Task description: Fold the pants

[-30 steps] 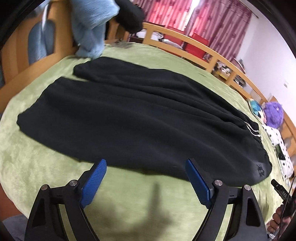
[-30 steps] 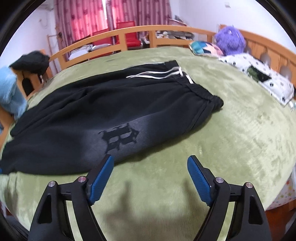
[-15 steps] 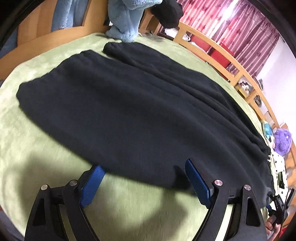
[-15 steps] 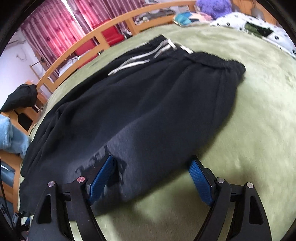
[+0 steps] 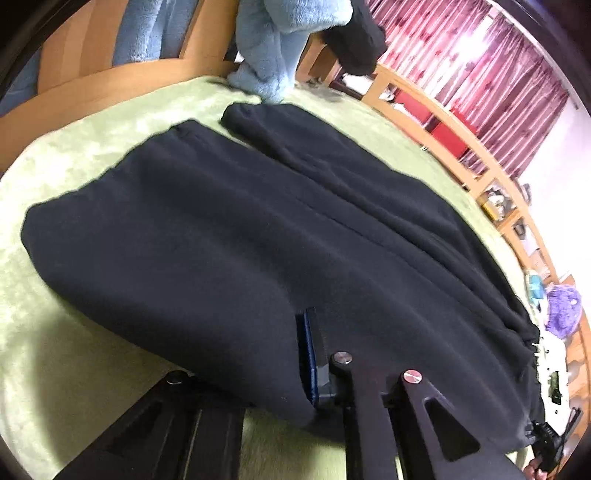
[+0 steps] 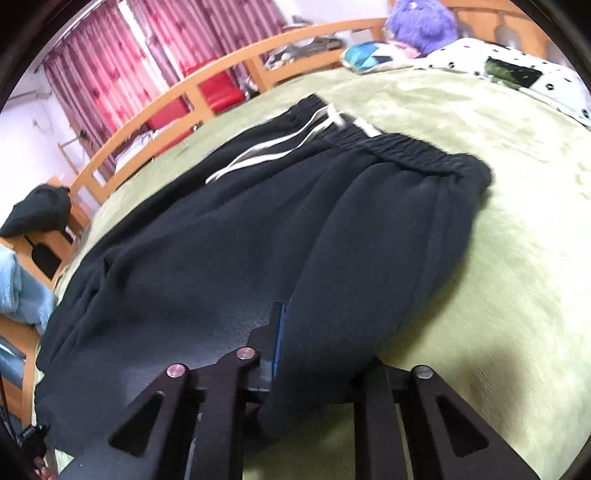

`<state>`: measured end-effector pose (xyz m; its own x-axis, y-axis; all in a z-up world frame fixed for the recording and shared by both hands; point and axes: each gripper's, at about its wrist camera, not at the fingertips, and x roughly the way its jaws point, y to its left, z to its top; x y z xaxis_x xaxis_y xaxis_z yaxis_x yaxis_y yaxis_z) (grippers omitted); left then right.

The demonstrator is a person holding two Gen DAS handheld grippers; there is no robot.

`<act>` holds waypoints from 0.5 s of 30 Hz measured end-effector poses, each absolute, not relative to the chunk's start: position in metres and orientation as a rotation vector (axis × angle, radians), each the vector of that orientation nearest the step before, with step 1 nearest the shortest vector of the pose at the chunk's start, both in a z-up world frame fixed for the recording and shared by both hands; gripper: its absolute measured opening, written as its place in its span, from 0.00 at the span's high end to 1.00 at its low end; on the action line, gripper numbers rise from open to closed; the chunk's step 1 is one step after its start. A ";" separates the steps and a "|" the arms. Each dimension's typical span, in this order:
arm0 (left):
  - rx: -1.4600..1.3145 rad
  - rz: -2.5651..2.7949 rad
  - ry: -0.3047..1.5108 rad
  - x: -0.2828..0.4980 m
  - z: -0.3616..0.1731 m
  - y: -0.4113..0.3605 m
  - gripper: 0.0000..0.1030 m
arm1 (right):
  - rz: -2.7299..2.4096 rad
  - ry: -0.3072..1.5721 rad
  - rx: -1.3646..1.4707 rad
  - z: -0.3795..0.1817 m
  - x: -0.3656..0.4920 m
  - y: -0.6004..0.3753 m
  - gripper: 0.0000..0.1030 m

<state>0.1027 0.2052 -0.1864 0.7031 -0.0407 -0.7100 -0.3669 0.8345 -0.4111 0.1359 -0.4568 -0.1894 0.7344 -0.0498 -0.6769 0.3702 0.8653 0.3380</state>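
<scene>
Black sweatpants lie spread flat on a green fleece bed cover. Their two leg ends point toward the far headboard in the left wrist view. In the right wrist view the pants show an elastic waistband and white side stripes at the far end. My left gripper is at the near edge of a leg, its jaws closing with a fold of black cloth pinched against the blue pad. My right gripper is at the near edge by the hip, jaws closing on bunched cloth. On each gripper, cloth hides the second finger.
A light blue fleece garment hangs over the wooden bed rail beyond the leg ends. A purple plush toy and a spotted pillow lie past the waistband. A black garment sits on a post. The green cover lies bare right of the pants.
Both grippers moved forward and down to the near edge of the pants, rolled, and went from wide open to closed on the black cloth.
</scene>
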 end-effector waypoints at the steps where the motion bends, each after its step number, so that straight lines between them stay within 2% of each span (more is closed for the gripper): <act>1: -0.564 0.184 0.773 0.098 -0.182 0.207 0.90 | -0.242 0.701 0.500 -0.186 0.128 -0.459 0.88; 6: -0.526 0.138 0.739 0.066 -0.155 0.201 0.91 | -0.241 0.671 0.501 -0.165 0.090 -0.460 0.89; 15: -0.479 0.103 0.739 0.012 -0.139 0.193 0.91 | -0.237 0.663 0.440 -0.137 0.009 -0.462 0.89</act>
